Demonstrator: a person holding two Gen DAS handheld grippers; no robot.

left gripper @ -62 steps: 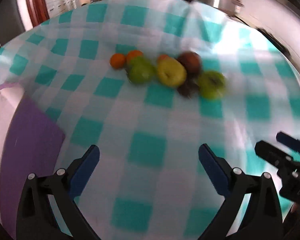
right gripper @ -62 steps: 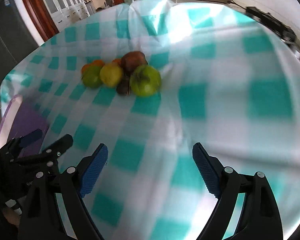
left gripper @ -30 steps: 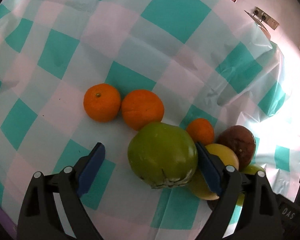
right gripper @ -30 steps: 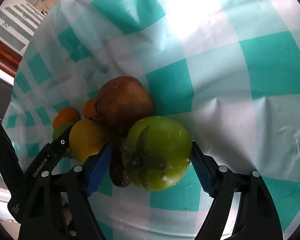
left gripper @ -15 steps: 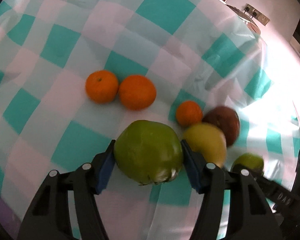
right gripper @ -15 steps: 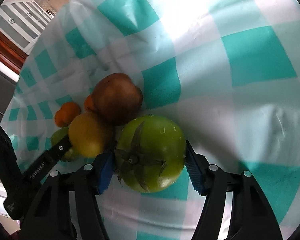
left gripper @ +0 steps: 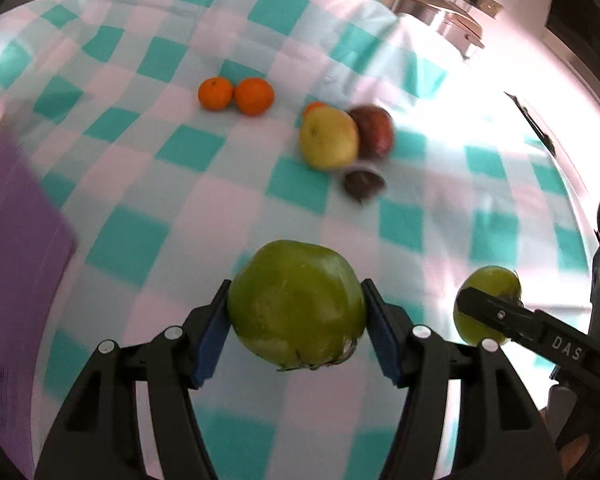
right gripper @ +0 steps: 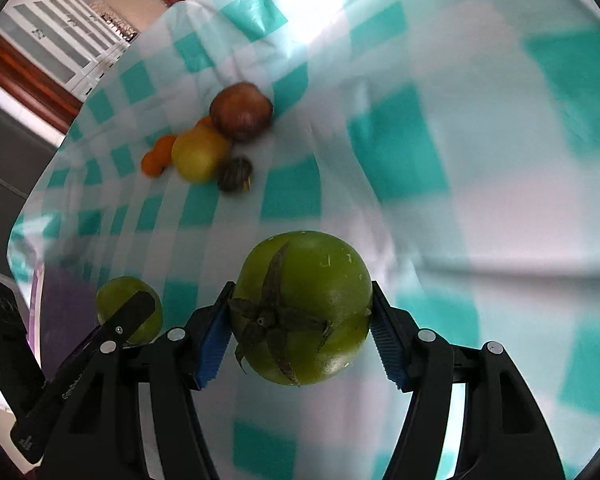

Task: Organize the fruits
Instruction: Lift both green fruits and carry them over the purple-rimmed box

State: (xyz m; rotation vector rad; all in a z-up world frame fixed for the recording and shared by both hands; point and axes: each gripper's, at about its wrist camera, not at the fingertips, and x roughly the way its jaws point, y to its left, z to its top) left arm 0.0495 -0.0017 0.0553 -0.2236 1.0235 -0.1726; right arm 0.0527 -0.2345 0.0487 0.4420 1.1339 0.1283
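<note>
Both grippers now carry fruit clear of the pile: the left gripper (left gripper: 296,330) clamps a green fruit (left gripper: 296,304) at lower centre, and the right gripper (right gripper: 298,338) clamps a green stemmed fruit (right gripper: 304,306). Remaining fruits (left gripper: 328,138) rest upper centre on the bench (left gripper: 140,168); sorting has begun.

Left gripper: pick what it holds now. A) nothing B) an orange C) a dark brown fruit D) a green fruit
D: the left gripper has its blue pads pressed on both sides of a green fruit, lifted above the checkered tablecloth.
</note>
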